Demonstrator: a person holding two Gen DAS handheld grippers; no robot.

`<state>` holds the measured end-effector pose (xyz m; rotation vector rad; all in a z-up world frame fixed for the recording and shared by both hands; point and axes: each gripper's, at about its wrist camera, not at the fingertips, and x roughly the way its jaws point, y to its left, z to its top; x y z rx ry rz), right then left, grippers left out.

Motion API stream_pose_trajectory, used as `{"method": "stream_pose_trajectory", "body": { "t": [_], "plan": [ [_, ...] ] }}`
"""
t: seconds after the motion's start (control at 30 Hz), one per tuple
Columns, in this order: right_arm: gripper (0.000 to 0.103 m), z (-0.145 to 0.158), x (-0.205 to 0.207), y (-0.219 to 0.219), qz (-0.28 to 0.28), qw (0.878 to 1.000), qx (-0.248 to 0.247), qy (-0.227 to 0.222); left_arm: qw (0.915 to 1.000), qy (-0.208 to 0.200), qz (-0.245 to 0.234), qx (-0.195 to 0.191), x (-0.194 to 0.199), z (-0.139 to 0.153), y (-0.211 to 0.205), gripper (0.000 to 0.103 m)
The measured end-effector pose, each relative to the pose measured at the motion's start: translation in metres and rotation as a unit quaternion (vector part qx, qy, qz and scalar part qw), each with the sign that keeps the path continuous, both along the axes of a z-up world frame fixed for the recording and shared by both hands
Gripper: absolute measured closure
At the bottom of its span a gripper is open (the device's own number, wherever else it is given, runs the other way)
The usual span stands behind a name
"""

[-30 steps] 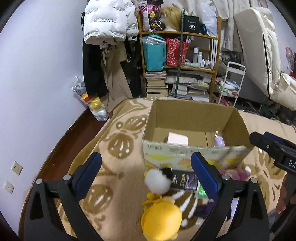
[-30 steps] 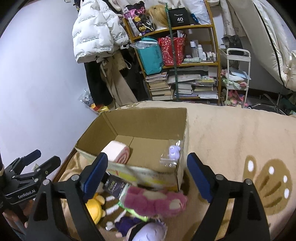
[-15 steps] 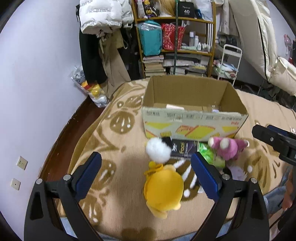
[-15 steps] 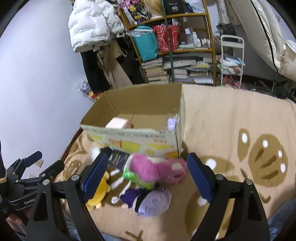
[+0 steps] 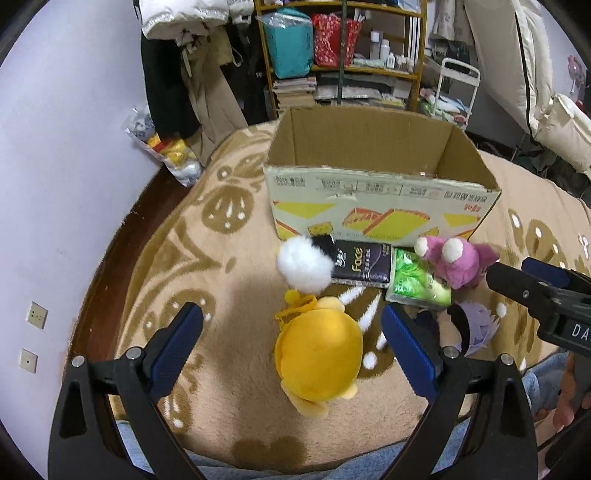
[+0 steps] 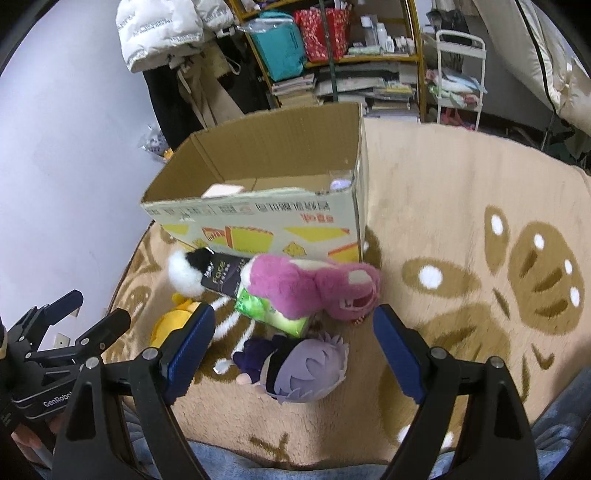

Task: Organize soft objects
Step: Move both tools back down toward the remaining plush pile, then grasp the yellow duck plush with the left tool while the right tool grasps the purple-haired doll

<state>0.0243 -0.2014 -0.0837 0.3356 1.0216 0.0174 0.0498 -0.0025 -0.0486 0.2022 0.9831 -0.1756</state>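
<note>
Left tongs: spread wide, empty, poised above the yellow plush lying on the patterned blanket.
Right tongs: equally wide apart, holding nothing, framing the purple-haired doll just below.
Nearest toys: yellow plush closest on the left side, purple-haired doll closest on the right, both loose on the blanket.
Next row: white pompom plush touching the dark tissue pack; green tissue pack beside it, with the pink plush lying partly over it.
Cardboard box: upright and open-topped just behind the pile, a pale pink block and a small lilac item visible inside near the front wall.
Progress: seemingly early; two pieces in the box at most, four plush toys and two tissue packs outside it.
Left to do: probably lifting each soft thing over the front wall and dropping it in, nearest first.
In the way: tall front wall of the box between pile and interior; pink plush overlapping the green pack, so likely needing removal first; the two tongs close together over a crowded heap.
Farther off: wooden shelf with books and bags, white jacket hanging, white trolley, wall sockets low at left.
</note>
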Motion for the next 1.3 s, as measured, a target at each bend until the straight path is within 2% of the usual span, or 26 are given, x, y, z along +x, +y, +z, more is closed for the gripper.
{"method": "stream_pose_trajectory", "body": {
  "t": [0.2,0.37,0.67,0.87,0.97,1.03,1.07,1.1,1.17,1.3],
  "plan": [
    [0.012,-0.014,0.006,0.004,0.007,1.000,-0.004,0.025,0.9995,0.022,-0.008,0.021,0.006,-0.016,-0.007,0.007],
    [0.012,-0.025,0.009,0.011,0.015,0.999,-0.008,0.049,0.9985,0.046,-0.017,0.023,0.010,-0.030,-0.012,0.007],
    [0.012,-0.047,0.013,0.018,0.018,0.995,-0.015,0.094,0.9937,0.100,-0.012,0.049,0.019,-0.062,-0.015,0.007],
    [0.012,-0.068,0.017,0.019,0.018,0.990,0.008,0.142,0.9888,0.130,-0.017,0.072,0.021,-0.082,-0.021,0.007],
    [0.012,-0.075,0.017,0.015,0.002,0.988,0.027,0.152,0.9856,0.149,-0.012,0.078,0.024,-0.093,-0.022,0.007],
    [0.027,-0.078,0.017,0.013,0.001,0.987,0.034,0.156,0.9844,0.158,-0.013,0.076,0.025,-0.098,-0.022,0.011],
    [0.029,-0.079,0.017,0.013,0.001,0.987,0.035,0.158,0.9833,0.165,-0.013,0.076,0.026,-0.101,-0.022,0.020],
    [0.030,-0.080,0.017,0.013,0.002,0.987,0.035,0.158,0.9823,0.171,-0.014,0.074,0.026,-0.103,-0.022,0.026],
    [0.032,-0.079,0.017,0.013,0.005,0.987,0.029,0.156,0.9811,0.181,-0.016,0.065,0.026,-0.106,-0.022,0.029],
    [0.035,-0.079,0.017,0.023,0.011,0.988,0.012,0.153,0.9824,0.176,-0.015,0.062,0.025,-0.103,-0.020,0.033]
  ]
}}
